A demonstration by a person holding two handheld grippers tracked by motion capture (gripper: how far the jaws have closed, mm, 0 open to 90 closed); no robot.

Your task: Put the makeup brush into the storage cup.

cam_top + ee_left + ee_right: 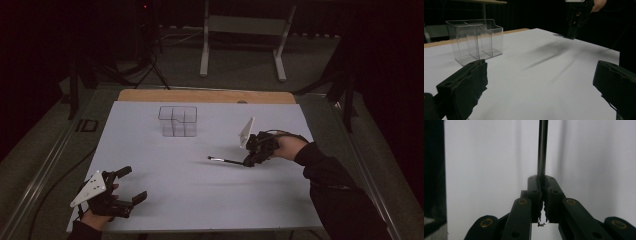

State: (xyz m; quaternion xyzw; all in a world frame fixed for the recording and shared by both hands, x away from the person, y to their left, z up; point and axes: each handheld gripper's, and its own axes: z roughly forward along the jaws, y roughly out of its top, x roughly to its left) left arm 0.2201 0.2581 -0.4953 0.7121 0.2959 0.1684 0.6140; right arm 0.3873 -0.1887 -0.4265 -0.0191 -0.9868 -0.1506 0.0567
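Fingers of the left gripper point(129, 186) are spread wide apart near the front left edge of the white surface point(180, 190), with nothing held between them. Farther in and to the right, the right gripper point(248, 161) is seen with its fingers clamped on a thin dark pen point(225, 160), which is held low over the surface and points left. Beyond, toward the far edge, a clear plastic organizer point(178, 120) with several compartments is set upright

Left tongs point(131, 185) gape wide (low), right tongs point(247, 161) pinched together.
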